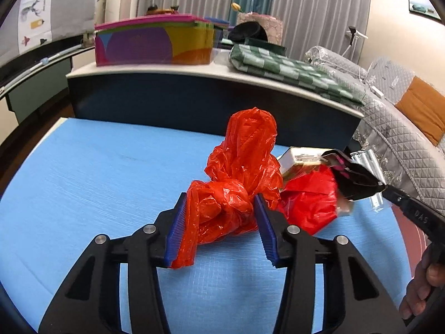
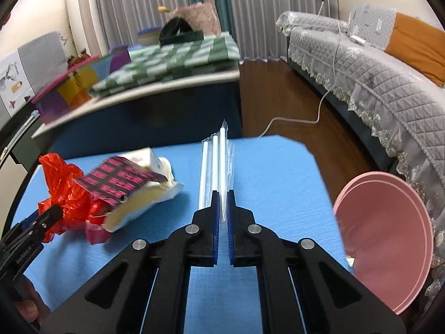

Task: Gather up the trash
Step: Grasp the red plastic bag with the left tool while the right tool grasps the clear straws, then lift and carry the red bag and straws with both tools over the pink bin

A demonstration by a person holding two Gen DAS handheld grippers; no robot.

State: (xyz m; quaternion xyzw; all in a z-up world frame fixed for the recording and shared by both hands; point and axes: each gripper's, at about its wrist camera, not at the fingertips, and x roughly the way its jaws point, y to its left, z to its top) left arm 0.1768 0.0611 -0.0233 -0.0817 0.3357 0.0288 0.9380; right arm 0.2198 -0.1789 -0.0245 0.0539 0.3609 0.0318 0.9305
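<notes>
Between the left gripper's (image 1: 219, 222) blue pads: crumpled red plastic bag (image 1: 239, 178), pads pressed against it on both sides, so gripping the bag. Bag rests on blue mat (image 1: 97, 172).

Just right of the left gripper, touching the bag: heap of wrappers, one with a pink-and-black print (image 2: 122, 185) over a pale packet (image 2: 144, 203). Blurred, detail uncertain.

Right gripper (image 2: 221, 208) nearly closed on a clear sleeve of white straws (image 2: 215, 167); straws run forward from the tips over the mat. Only one edge of the sleeve looks pinched.

Pink bin (image 2: 386, 236) to the right of the right gripper, beside the mat, mouth tilted toward it.

Judgement: step in hand is carrying straws to the bin.
- Keep squeeze firm; slick sleeve could slip out.
- Swing right with the long end leading into the mouth so it doesn't catch the rim.
- Left side: hold the bag steady, avoid dragging the wrapper heap.
</notes>
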